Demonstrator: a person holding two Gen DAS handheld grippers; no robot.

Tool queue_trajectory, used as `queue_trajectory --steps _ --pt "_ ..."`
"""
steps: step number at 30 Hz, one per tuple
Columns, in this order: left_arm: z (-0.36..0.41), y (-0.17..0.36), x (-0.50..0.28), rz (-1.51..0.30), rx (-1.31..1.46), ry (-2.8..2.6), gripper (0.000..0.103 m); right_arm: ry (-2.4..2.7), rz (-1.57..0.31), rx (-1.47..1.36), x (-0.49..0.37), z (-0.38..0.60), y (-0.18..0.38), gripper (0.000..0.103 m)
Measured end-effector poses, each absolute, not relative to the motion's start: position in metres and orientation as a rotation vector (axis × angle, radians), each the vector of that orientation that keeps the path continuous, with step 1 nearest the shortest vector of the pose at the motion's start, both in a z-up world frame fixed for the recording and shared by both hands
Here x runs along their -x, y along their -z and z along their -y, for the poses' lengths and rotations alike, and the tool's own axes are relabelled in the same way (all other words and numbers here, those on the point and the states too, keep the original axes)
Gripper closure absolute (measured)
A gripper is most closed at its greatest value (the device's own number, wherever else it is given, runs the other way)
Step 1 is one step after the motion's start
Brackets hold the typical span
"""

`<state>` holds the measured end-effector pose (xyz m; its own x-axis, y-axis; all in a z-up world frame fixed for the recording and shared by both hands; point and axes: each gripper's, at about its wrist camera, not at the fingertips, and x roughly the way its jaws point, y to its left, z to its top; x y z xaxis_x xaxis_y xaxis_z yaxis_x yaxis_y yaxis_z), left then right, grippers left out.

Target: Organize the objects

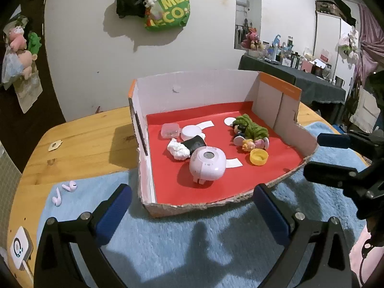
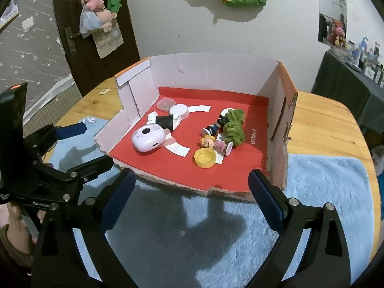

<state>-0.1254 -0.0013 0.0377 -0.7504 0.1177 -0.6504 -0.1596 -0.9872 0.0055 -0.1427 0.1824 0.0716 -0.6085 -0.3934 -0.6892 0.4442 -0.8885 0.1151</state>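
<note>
- Far left, left wrist view: charger-type white device [image 1: 20,248] sits at table [image 1: 84,139] edge, cable attached. Not part of the sort as far as I can judge.
- Two pink earbuds [image 1: 63,192] lie loose on blue mat [image 1: 192,240], outside the box, just beside its left wall. I judge these the items left to put away.
- My left gripper [image 1: 192,206]: jaws spread wide, nothing between pads, hovering over mat in front of the box's torn front edge.
- Cardboard box [image 1: 141,148], red-lined, front wall cut low, prob. so items go in from my side w/o lifting over a rim.
- Inside, left group: clear small case [image 1: 170,130], white round lid [image 1: 190,130], crumpled tissue [image 1: 177,151] w/ black item [image 1: 194,144] on it, pink earbud case [image 1: 207,164] nearest front, tipped on its side.
- Inside, right group: green yarn bundle [image 2: 234,127], two small figurines [image 2: 213,136] touching it, yellow cap [image 2: 204,158] open side up, just in front. Items cluster over white paper labels; label text unreadable.
- My right gripper [image 2: 192,196]: jaws spread wide, empty, also over mat near box front, right of centre.
- Both tools angled down at the box, clear of contents. Risk: earbuds small and smooth, may slip from wide pads.
</note>
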Motion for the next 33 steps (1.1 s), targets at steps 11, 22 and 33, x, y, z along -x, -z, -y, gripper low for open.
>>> queue_trajectory --steps 11,22,33 --pt "0.003 -0.031 0.107 -0.042 1.054 -2.821 0.000 2.482 -0.058 -1.010 0.122 -0.190 -0.071 0.005" --pt "0.006 -0.011 0.088 0.005 1.107 -2.872 0.000 2.536 -0.016 -1.029 0.104 -0.196 -0.051 0.005" --pt "0.011 0.012 0.081 0.072 1.187 -2.866 0.000 2.552 -0.024 -1.092 0.093 -0.197 -0.022 0.005"
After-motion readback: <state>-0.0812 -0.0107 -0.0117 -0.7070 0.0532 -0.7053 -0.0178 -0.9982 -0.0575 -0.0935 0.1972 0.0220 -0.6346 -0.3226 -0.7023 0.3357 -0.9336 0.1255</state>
